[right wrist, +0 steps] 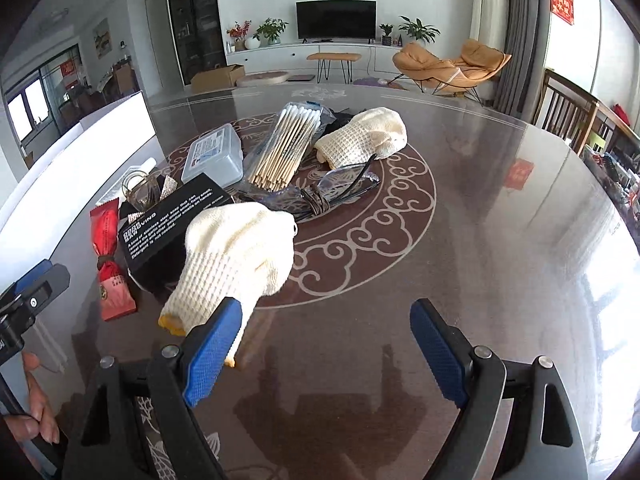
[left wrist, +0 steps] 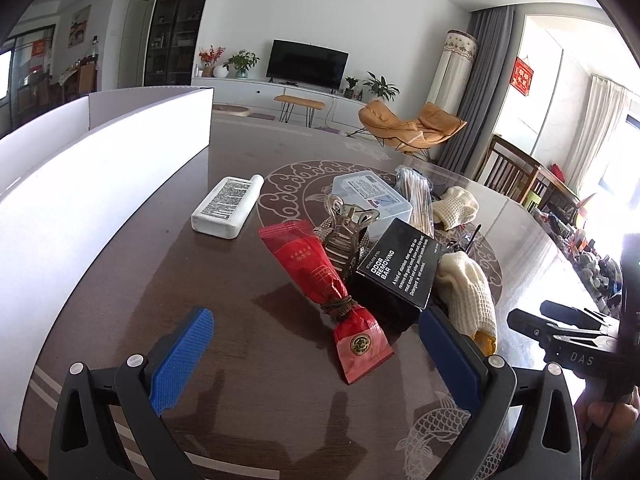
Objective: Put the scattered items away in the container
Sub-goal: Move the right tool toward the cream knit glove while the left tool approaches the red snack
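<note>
On the desk (left wrist: 120,280), a white container (left wrist: 100,168) stands at far left. Beside it lie a bottle (left wrist: 228,208), red packet (left wrist: 320,280), black box (left wrist: 400,268) and gloves (right wrist: 236,256). Left tongs (left wrist: 316,356) gape empty; right tongs (right wrist: 326,344) likewise, beside a glove.

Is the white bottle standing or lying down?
Lying down. The white bottle rests on its side on the table, label up, cap pointing away, outside the container.
</note>
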The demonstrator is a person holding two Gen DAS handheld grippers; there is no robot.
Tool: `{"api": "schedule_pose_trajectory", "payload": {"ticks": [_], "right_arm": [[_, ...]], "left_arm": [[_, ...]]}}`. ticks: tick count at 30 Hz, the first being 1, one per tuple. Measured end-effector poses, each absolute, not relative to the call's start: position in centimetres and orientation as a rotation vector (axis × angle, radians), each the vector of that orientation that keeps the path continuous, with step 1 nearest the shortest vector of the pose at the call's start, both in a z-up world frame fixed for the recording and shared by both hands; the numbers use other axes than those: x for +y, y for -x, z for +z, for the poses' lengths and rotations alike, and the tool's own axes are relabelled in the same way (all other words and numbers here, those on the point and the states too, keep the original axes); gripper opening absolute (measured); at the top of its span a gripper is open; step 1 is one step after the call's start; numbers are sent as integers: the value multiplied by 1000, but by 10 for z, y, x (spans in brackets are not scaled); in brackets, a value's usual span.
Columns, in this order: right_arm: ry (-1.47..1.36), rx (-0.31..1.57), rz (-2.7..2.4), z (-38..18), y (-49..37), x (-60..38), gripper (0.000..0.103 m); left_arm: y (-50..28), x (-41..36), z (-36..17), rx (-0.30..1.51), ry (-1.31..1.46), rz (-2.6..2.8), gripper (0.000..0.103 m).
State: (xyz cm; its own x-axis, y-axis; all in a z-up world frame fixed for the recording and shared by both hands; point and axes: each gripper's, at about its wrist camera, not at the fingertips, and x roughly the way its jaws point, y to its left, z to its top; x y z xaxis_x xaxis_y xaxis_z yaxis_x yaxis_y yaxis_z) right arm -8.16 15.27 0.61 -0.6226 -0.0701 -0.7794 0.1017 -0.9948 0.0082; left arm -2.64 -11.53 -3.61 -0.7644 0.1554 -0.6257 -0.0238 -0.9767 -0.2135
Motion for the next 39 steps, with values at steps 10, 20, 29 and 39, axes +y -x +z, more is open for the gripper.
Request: {"api": "schedule_pose_trajectory", "payload": {"ticks": [10,20,29,39], "right_arm": [[-1360,45,-2650,-12,62,148,87],[-1354,90,-2582,-13,75,110,87],[-1385,174,-2630,-16,127,101,87],[-1346,158,-2706,-2,107,130,87]], "left_arm": [[27,-90,-44,-176,1106,2847,103],[27,-86,-43,-162,1110,2850,103],[26,-73,-44,-53,1104,2858,103],[25,-69,-45,-29,1112,2851,103]]}}
